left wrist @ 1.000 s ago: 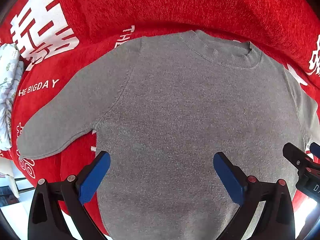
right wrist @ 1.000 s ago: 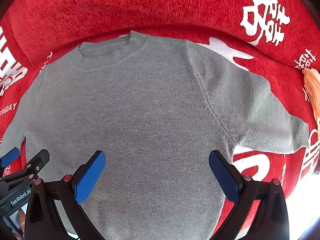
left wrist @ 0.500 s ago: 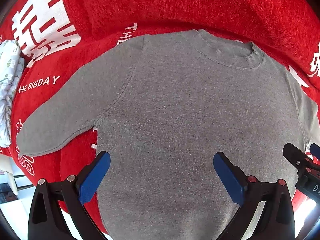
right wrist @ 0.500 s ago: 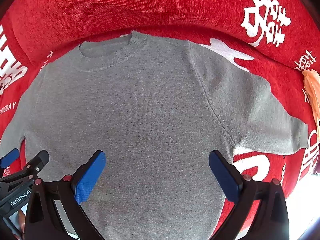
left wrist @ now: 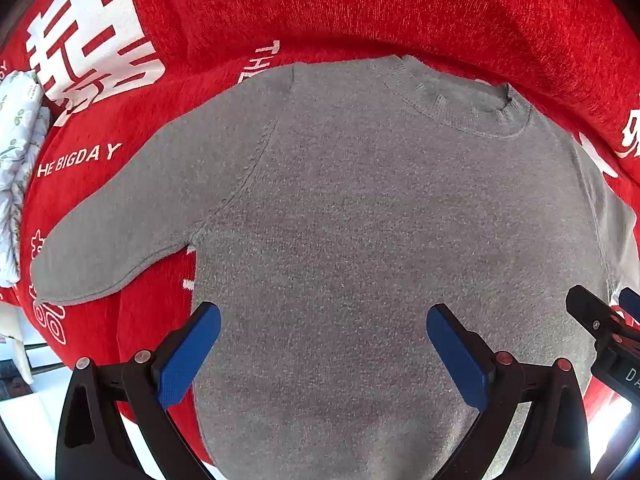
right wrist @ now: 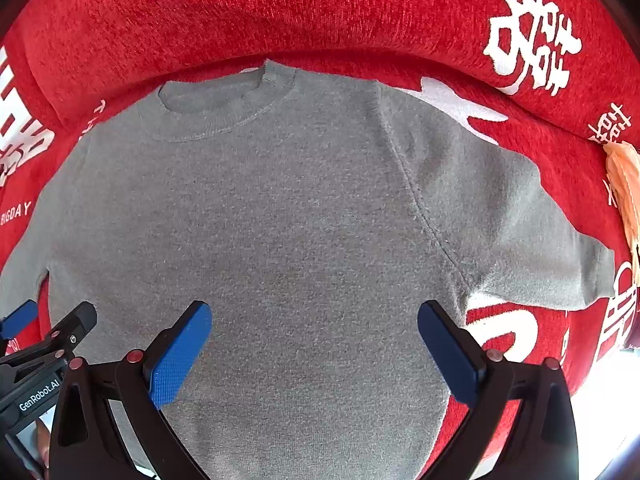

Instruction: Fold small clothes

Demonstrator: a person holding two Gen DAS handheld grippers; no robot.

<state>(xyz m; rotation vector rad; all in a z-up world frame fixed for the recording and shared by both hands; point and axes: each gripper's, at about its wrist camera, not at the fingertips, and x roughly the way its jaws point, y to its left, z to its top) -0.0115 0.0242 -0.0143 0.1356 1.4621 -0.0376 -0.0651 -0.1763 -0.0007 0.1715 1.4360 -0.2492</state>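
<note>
A small grey sweater (left wrist: 360, 240) lies spread flat, front up, on a red plush cover (left wrist: 360, 8) printed with white characters and lettering; its ribbed collar (left wrist: 460, 104) points toward 12 o'clock against the raised back of the cover, and its hem runs down toward 6 o'clock under both cameras. In the left wrist view the left gripper (left wrist: 322, 352) hangs level over the lower body of the sweater, pointing toward 12 o'clock, its 2 blue-padded fingers (left wrist: 188, 356) spread wide apart with nothing between them; whether the tips touch the knit cannot be told. One sleeve (left wrist: 120, 240) stretches out toward 8 o'clock, its cuff lying on the cover, and a pale floral-printed fabric (left wrist: 18, 152) sits at the 9 o'clock edge. The right gripper shows here at about 4 o'clock as a black tip with a blue pad behind it, just beside the sweater's far side. In the right wrist view the right gripper (right wrist: 314, 348) holds the same pose: level, aimed toward 12 o'clock over the lower torso, its fingers (right wrist: 178, 354) wide apart and holding nothing. The other sleeve (right wrist: 512, 224) runs out toward 3 o'clock, flat on the cover, and a peach-coloured cloth (right wrist: 624, 184) lies at the 3 o'clock rim, near that cuff. The left gripper's black body with white lettering enters at about 8 o'clock, so the 2 tools sit side by side over the garment.
</note>
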